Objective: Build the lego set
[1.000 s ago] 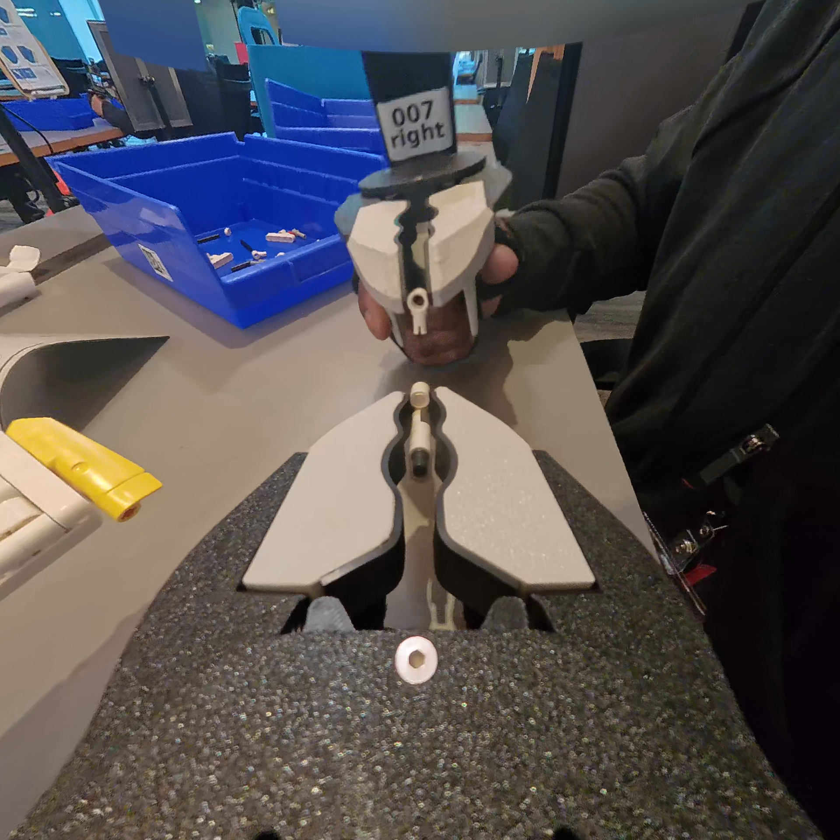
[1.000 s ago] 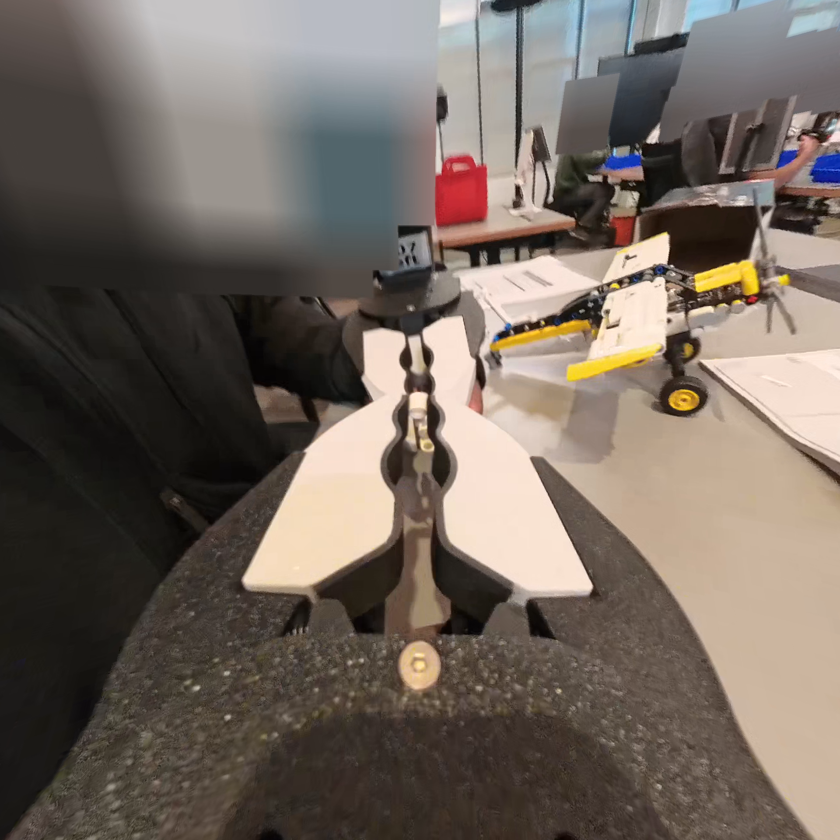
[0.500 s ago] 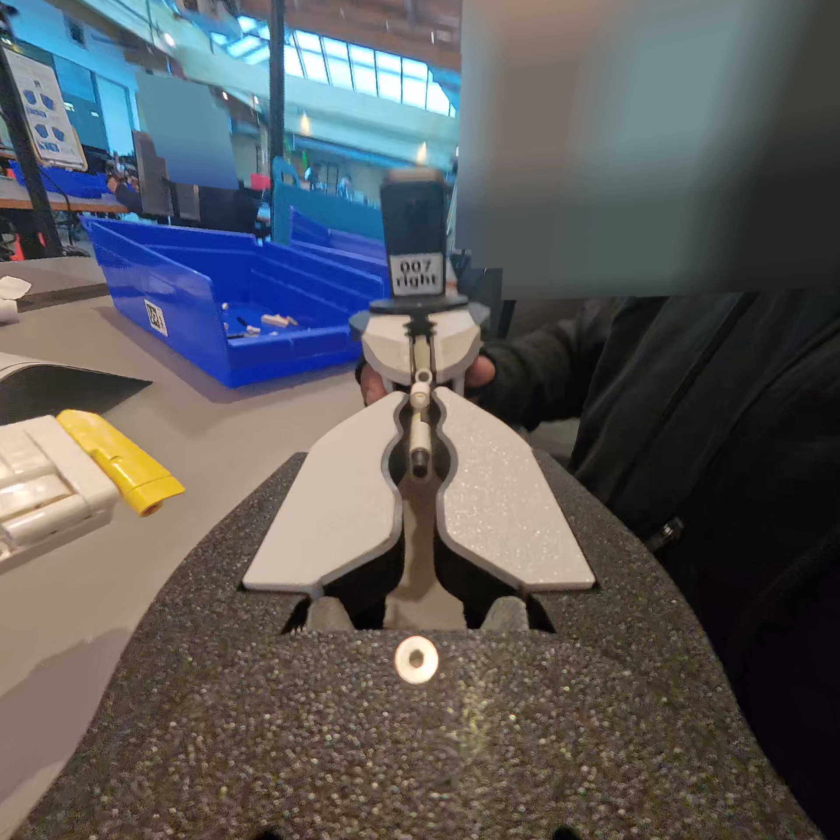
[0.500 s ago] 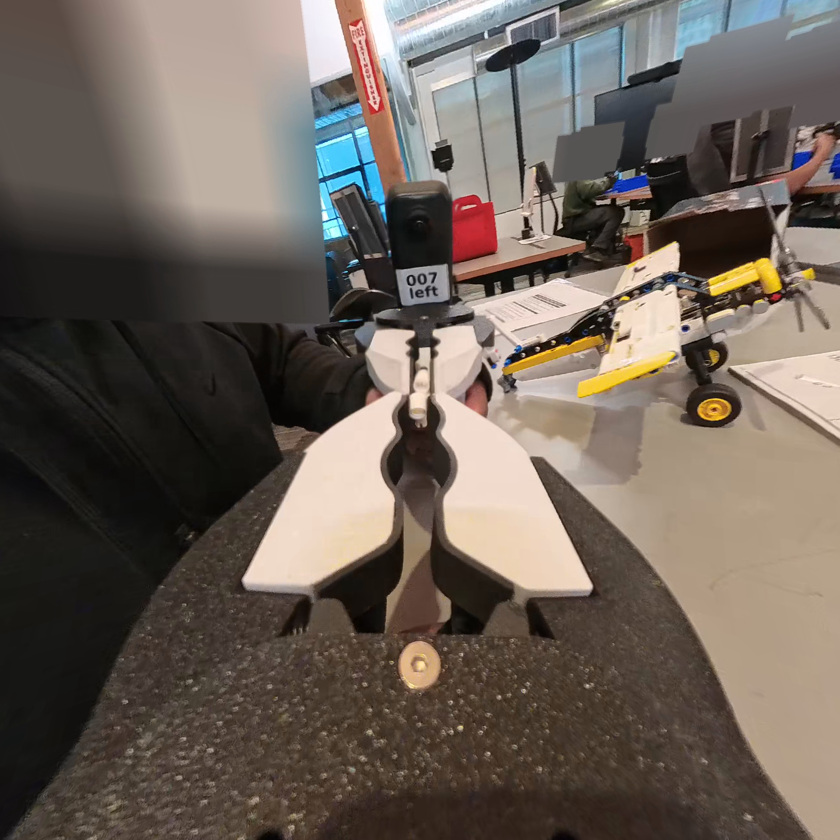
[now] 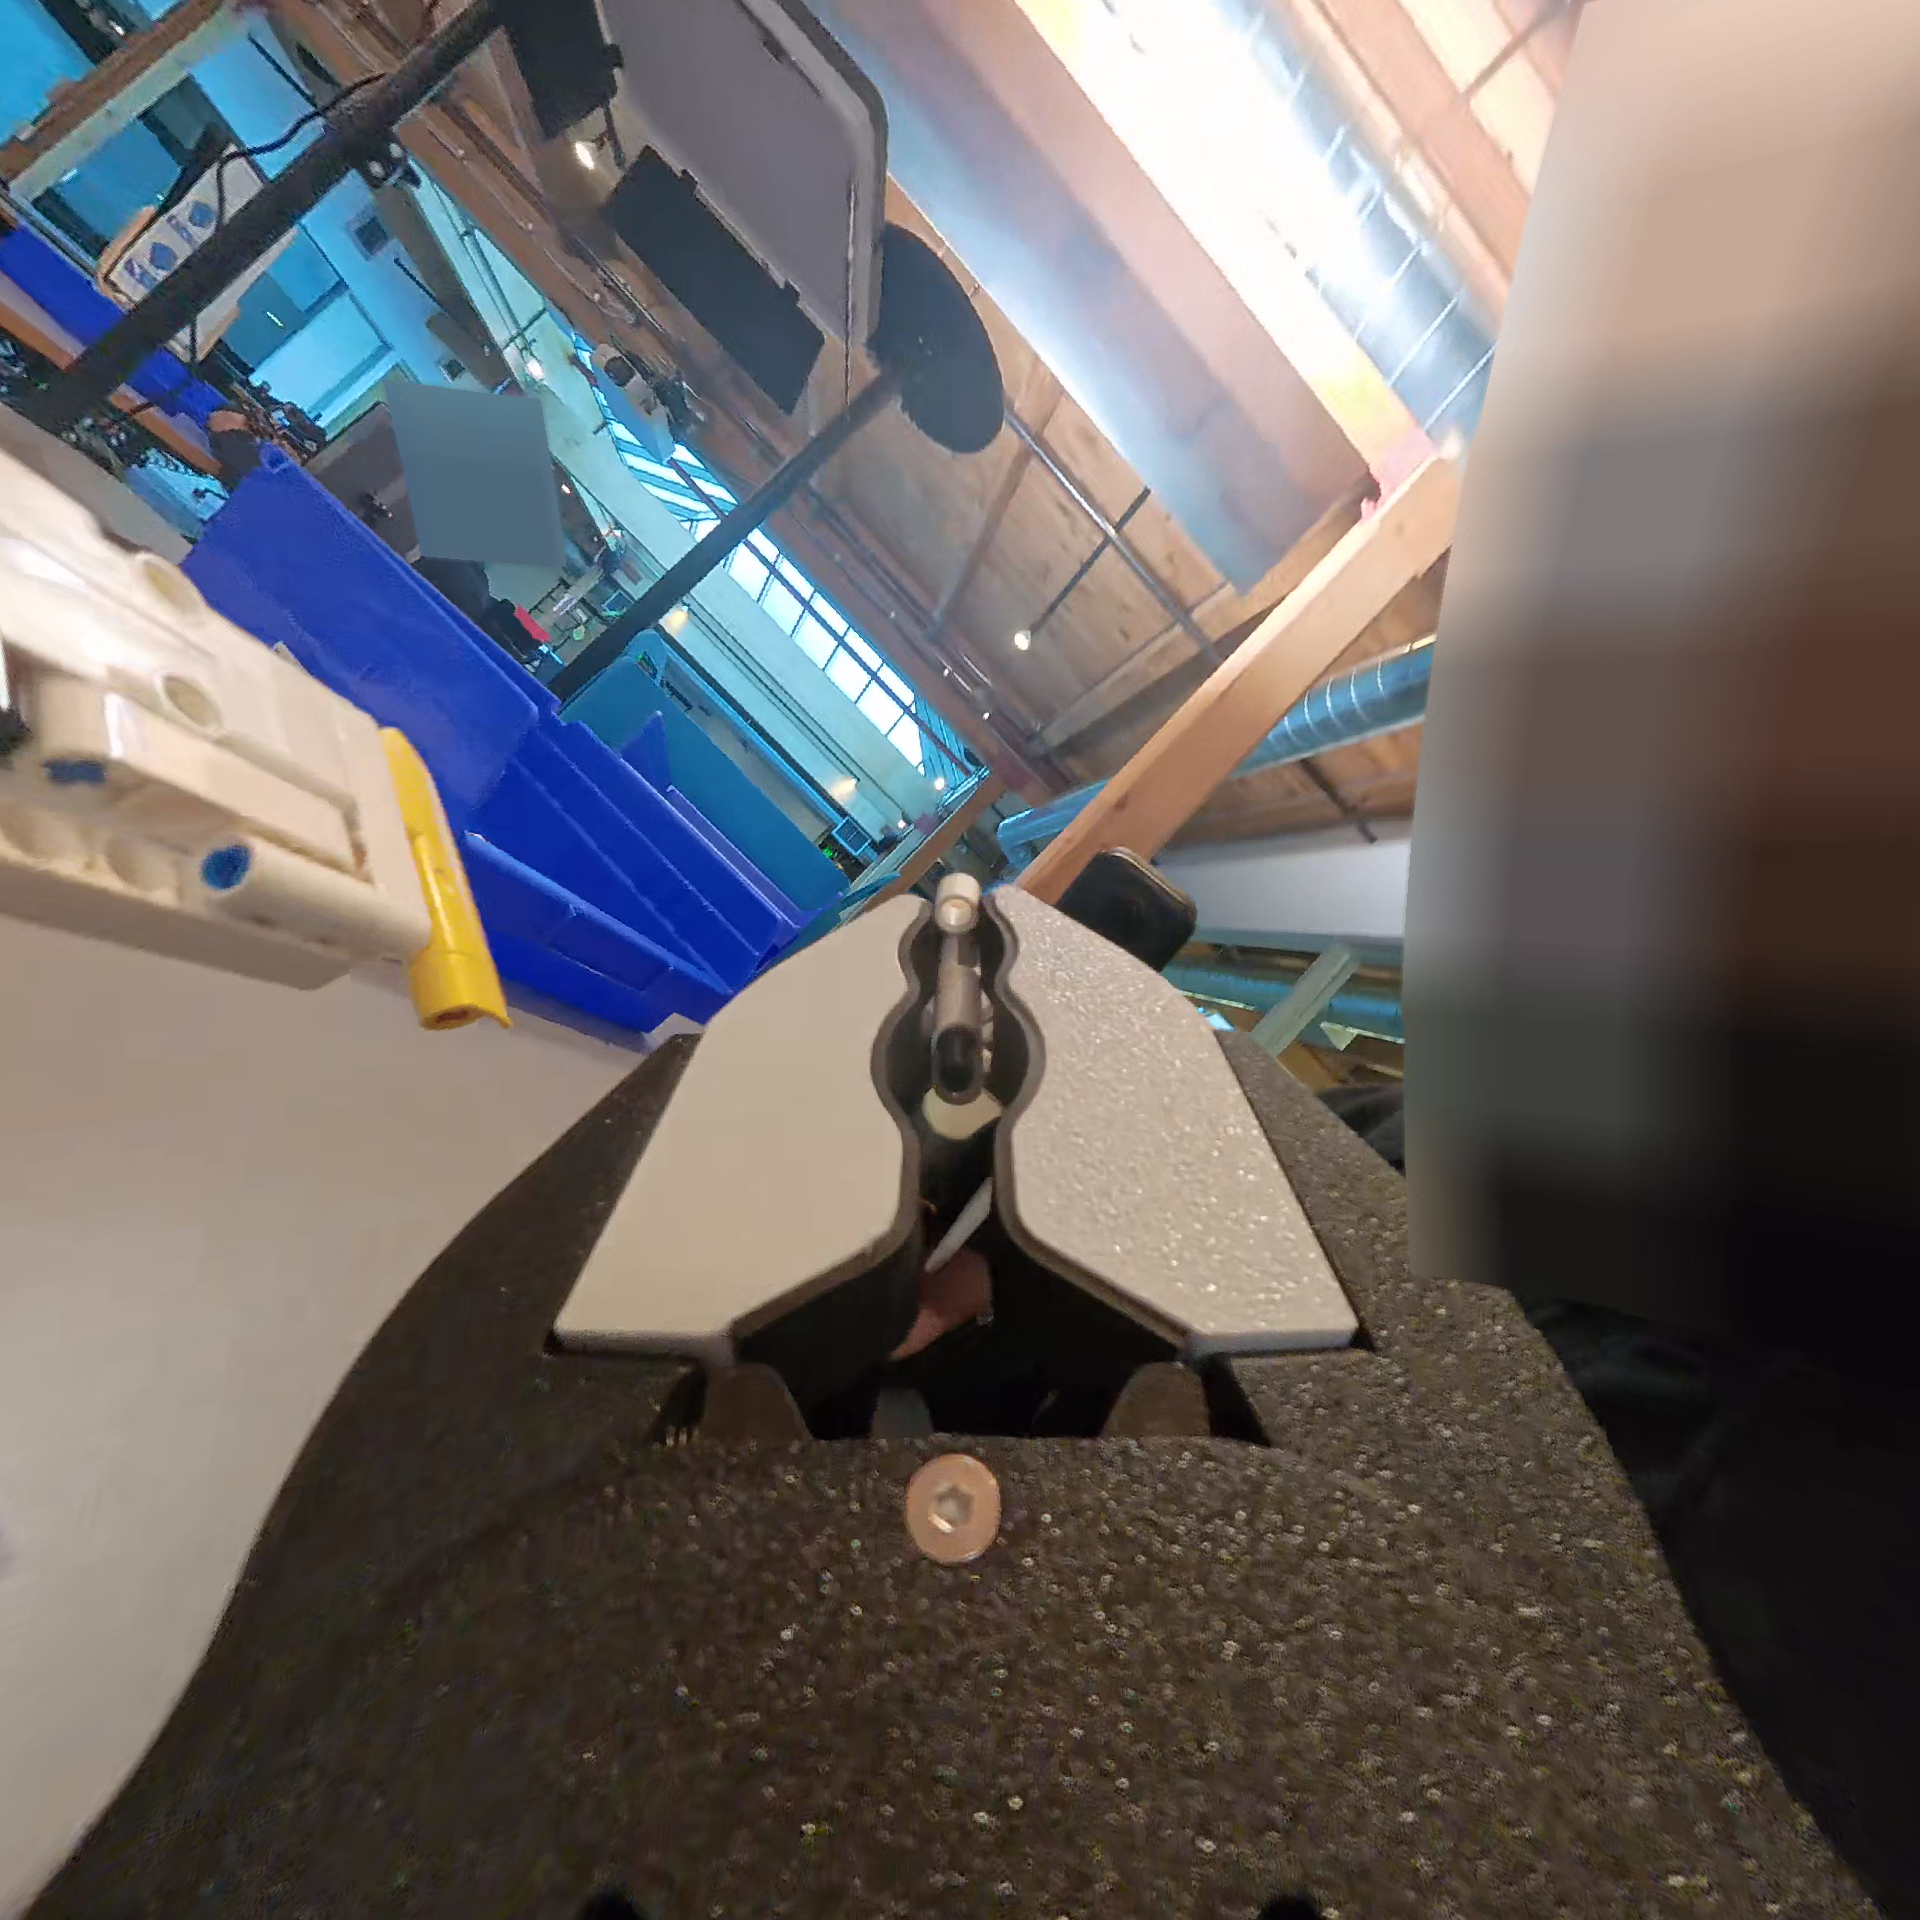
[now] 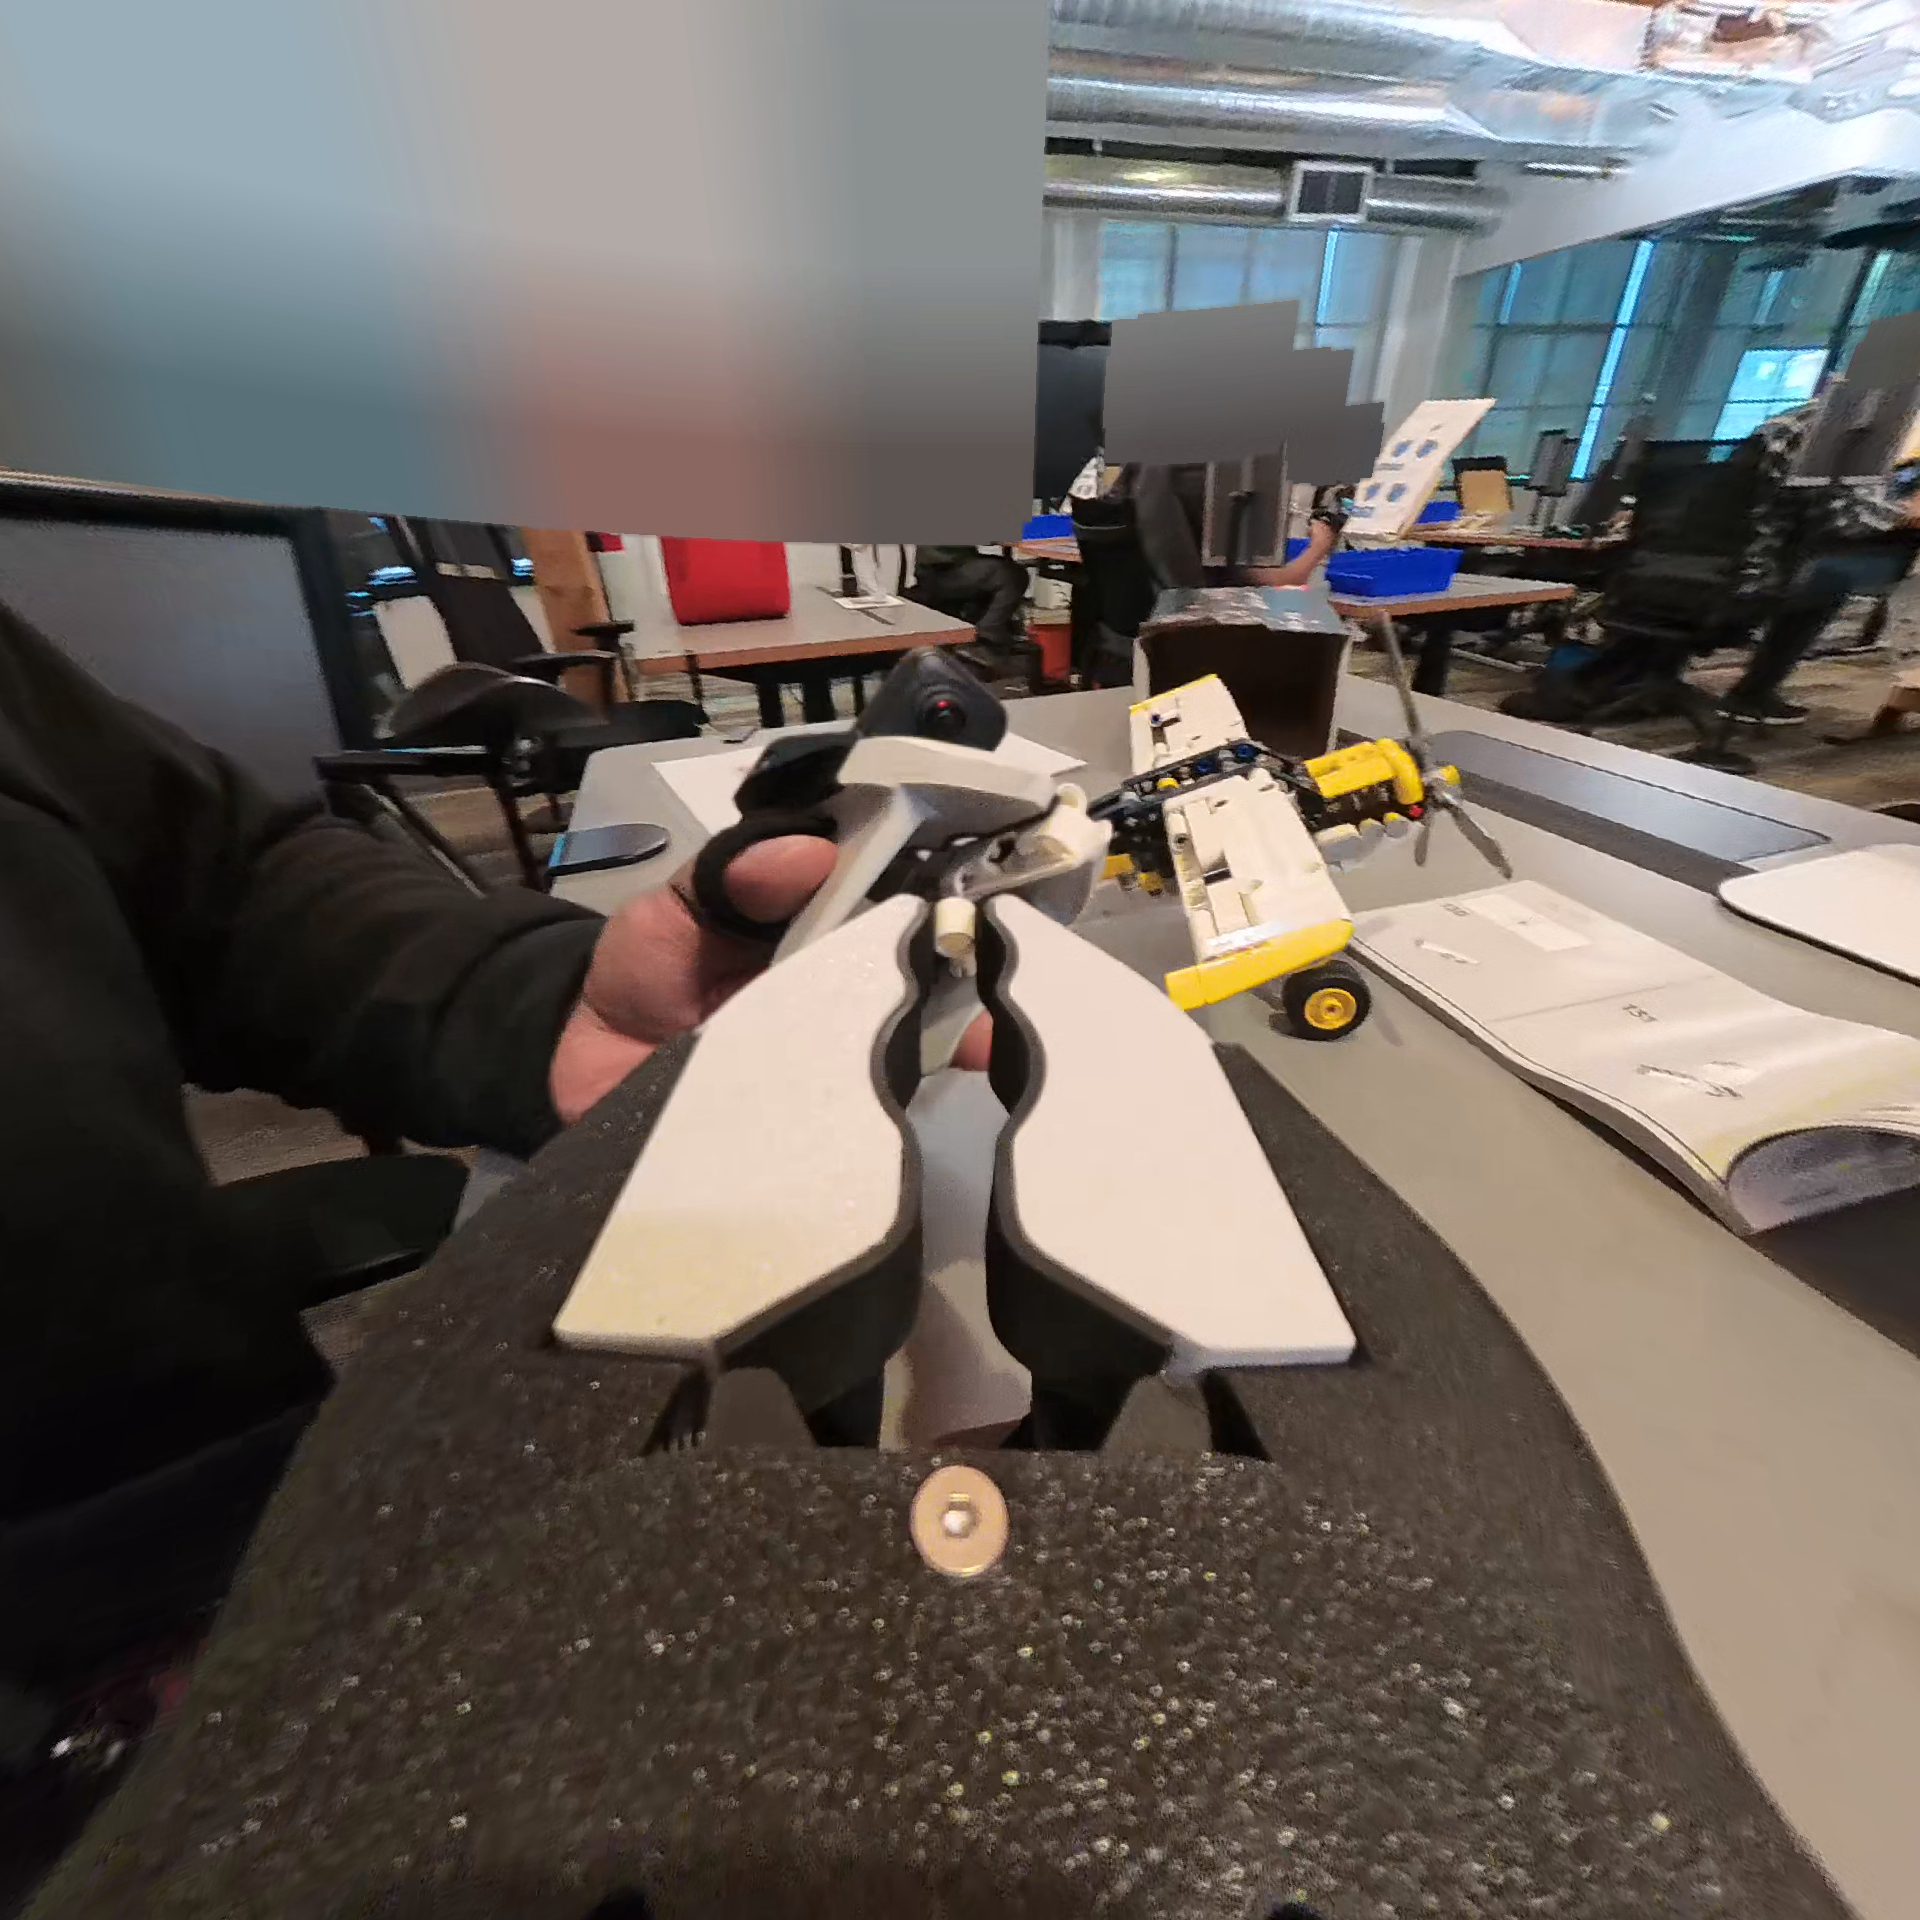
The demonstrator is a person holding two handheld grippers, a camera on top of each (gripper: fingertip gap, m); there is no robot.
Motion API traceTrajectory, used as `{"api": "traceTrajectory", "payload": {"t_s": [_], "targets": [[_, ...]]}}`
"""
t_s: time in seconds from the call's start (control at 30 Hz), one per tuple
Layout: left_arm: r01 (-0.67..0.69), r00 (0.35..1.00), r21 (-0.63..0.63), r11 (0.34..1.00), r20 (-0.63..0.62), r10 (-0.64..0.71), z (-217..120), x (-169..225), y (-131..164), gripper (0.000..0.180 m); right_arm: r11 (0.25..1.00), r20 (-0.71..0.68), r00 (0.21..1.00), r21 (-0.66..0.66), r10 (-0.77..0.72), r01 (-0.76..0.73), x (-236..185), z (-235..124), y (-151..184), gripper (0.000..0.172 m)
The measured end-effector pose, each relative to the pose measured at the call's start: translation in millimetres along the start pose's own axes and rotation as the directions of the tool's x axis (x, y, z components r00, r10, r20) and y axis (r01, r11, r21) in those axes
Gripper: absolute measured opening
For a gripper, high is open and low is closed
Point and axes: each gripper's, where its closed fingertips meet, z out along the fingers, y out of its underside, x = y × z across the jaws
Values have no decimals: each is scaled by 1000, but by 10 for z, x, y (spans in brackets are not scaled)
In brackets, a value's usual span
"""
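The left gripper point(image 5: 957, 914) is clamped on a thin grey pin point(image 5: 954, 997) with a white tip. The right gripper point(image 6: 954, 920) pinches a small white peg point(image 6: 952, 923). Beyond them a toy plane point(image 6: 1247, 842) stands mid-tabletop point(image 6: 1558, 1299), beside an open booklet point(image 6: 1662, 1029) toward the right edge.

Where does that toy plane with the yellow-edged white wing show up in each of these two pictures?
Left wrist view: only a white wing with a yellow edge shows, at the far left, on the grey table.
Right wrist view: the whole toy plane stands right of centre, beyond the fingers.
Shared landmark: the wing's yellow edge strip.
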Motion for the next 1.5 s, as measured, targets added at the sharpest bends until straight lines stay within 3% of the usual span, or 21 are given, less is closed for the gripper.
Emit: {"api": "traceTrajectory", "payload": {"t_s": [0.2,0.33,0.67,1.2,1.33,1.5], "targets": [[102,995,40,994,-12,-101,12,-33,23,7,999,-77,997,-32,8,-10,109,51,55,7],[88,996,37,995,-4,-88,17,-29,39,7,999,-92,996,-35,8,-11,122,44,64,7],[-115,990,-50,992,81,119,60,-22,114,7,998,-78,997,-60,27,-32,95,29,86,7],[-187,974,-123,975,106,201,88,-37,181,7,996,-60,998,-81,32,-37,83,29,121,7],[-271,950,-199,942,103,295,54,-26,214,7,998,-68,998,-64,14,-19,149,-55,86,7],[-384,906,-297,874,64,419,-10,13,286,7,995,7,995,0,101,-101,177,-169,2,7]]}}
